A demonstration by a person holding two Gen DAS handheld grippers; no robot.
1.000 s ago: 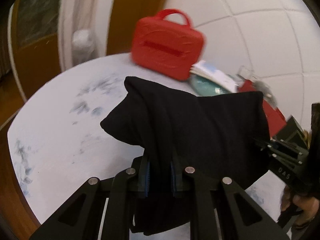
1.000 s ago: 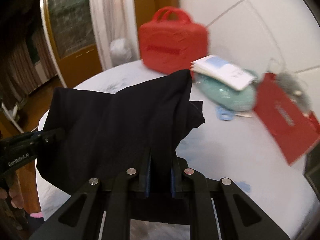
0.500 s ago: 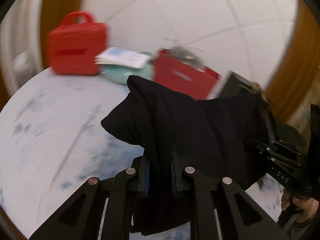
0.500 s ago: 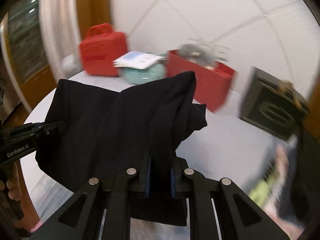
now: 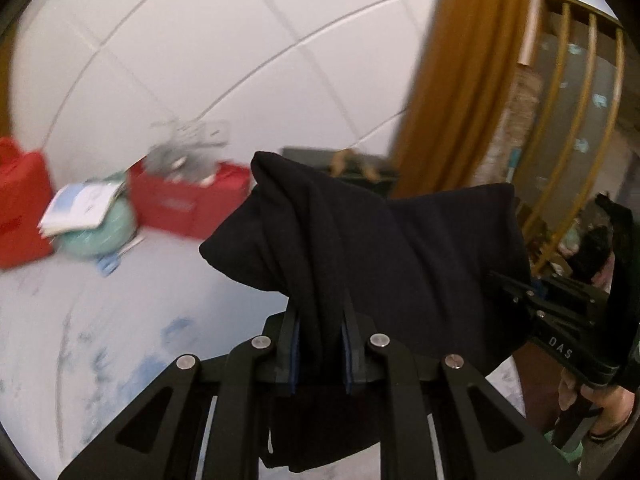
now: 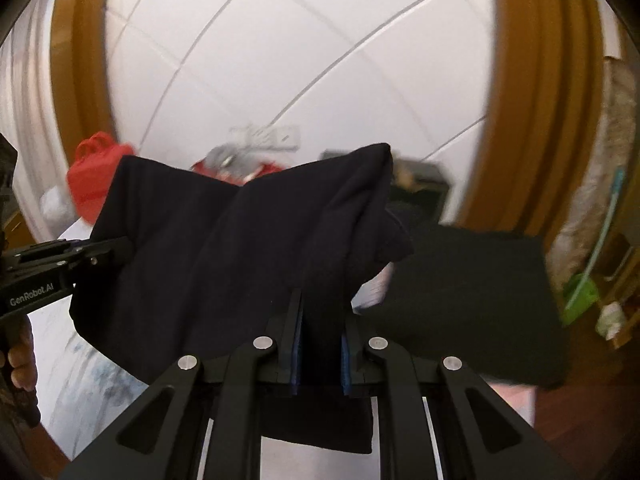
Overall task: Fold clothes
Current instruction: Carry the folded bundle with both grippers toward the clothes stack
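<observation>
A folded black garment (image 5: pixel 372 248) hangs in the air between both grippers, above the white marbled table (image 5: pixel 120 320). My left gripper (image 5: pixel 320 320) is shut on its left end, cloth bunched between the blue pads. My right gripper (image 6: pixel 320 316) is shut on the other end of the same black garment (image 6: pixel 224 264). In the left wrist view the right gripper (image 5: pixel 520 300) shows at the right edge, held by a hand. The right wrist view has the left gripper (image 6: pixel 120 246) at its left edge. A second dark folded cloth (image 6: pixel 472 300) lies low at the right in the right wrist view.
At the table's back stand a red case (image 5: pixel 20 208), a mint bowl (image 5: pixel 100 232) with papers on it, a red box (image 5: pixel 188 208) and a dark box (image 6: pixel 424 184). A white panelled wall rises behind. Brown door frame (image 5: pixel 460 80) and a wooden railing are at the right.
Both grippers swung rightwards and upwards together with the garment still stretched between them. The red case slid to the left edge; the door frame, the railing and a second dark cloth came into view.
</observation>
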